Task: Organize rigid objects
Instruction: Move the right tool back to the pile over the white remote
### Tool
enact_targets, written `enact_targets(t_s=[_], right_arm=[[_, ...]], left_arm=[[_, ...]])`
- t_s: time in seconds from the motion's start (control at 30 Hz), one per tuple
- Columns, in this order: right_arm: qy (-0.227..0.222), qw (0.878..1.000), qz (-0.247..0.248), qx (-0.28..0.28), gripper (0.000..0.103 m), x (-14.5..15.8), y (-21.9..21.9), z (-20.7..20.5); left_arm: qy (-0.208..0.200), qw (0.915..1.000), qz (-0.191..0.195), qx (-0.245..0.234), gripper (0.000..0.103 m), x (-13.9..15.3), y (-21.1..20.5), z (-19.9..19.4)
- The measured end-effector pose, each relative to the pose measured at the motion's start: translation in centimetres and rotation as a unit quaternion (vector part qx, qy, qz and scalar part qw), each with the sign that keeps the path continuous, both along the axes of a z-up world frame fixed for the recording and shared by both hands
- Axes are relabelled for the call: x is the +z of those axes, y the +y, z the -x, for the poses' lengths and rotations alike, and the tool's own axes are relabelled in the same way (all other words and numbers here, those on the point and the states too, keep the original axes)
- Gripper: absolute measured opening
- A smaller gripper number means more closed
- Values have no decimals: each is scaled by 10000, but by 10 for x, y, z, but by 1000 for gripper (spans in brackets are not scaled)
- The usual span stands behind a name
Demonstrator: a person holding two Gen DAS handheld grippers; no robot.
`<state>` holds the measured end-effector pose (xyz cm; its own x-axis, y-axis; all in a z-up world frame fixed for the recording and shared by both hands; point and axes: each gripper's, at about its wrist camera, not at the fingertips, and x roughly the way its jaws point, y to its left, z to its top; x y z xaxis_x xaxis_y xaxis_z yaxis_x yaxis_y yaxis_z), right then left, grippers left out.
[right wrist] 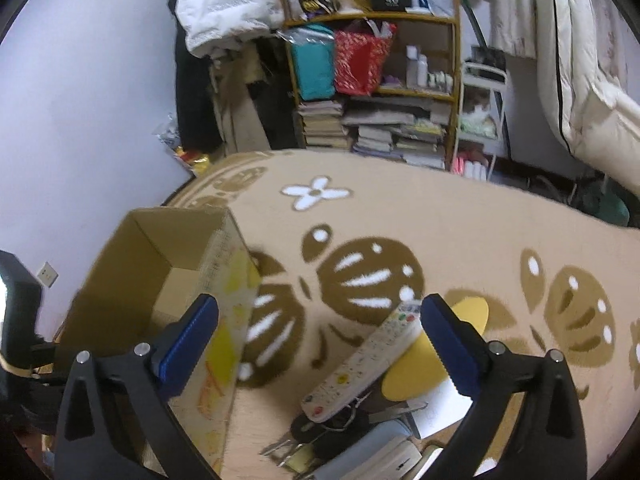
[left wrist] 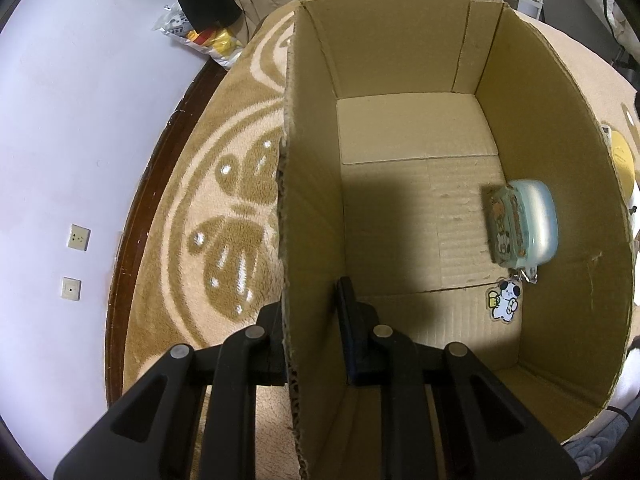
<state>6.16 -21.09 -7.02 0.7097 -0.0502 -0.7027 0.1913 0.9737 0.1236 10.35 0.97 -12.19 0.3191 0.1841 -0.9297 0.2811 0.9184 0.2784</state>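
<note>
Box: on carpet, left wall pinched between left tool fingers.
Case: inside box, ahead-right of left tool.
Right tool: jaws wide, empty.
Remote: on carpet between right tool's fingers, untouched.

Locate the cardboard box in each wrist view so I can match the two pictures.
Left wrist: cardboard box fills centre and right, its left wall pinched by the left gripper.
Right wrist: cardboard box lower left, beside the open right gripper.
Shared landmark: patterned rug.
</note>
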Motion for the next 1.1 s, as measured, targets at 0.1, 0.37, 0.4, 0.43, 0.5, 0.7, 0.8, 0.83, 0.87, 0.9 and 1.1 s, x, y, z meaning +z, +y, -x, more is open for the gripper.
enact_targets(t_s=[0.1, 0.37, 0.4, 0.43, 0.5, 0.7, 0.8, 0.83, 0.87, 0.9, 1.1], right_arm=[[137, 9999, -50, -46, 103, -12, -8, -4], [520, 9972, -508, -192, 103, -40, -31, -16], [559, 9966, -557, -221, 103, -43, -33, -17], [592, 9963, -581, -239, 103, -45, -35, -18], [689, 9954, -603, -281, 103, -49, -36, -19], [919, 9923, -726, -393, 84, -64, -44, -24], [990, 9907, -805, -469, 77, -68, -48, -25], [991, 9907, -798, -483, 77, -69, -49, -25], [997, 9908, -774, -491, 77, -69, -50, -24], [1009, 9908, -748, -501, 77, -69, -51, -24], [1143, 9887, -773, -585, 67, -78, -51, -24]], left_arm=[[3, 10000, -11, -7, 19, 0, -1, -1], [-16, 10000, -62, -41, 20, 1, -4, 1], [-15, 10000, -65, -40, 20, 1, -4, 1], [-15, 10000, -61, -39, 20, 1, -4, 1], [-18, 10000, -34, -13, 20, 2, -4, 1], [-10, 10000, -33, -7, 20, 4, -2, 0], [-24, 10000, -42, -15, 20, 5, -2, 1], [-27, 10000, -39, -18, 20, 5, -1, 2], [-27, 10000, -36, -16, 20, 5, -1, 2], [-22, 10000, -37, -13, 20, 5, -1, 3], [-26, 10000, -65, -26, 20, 5, -2, 4]])
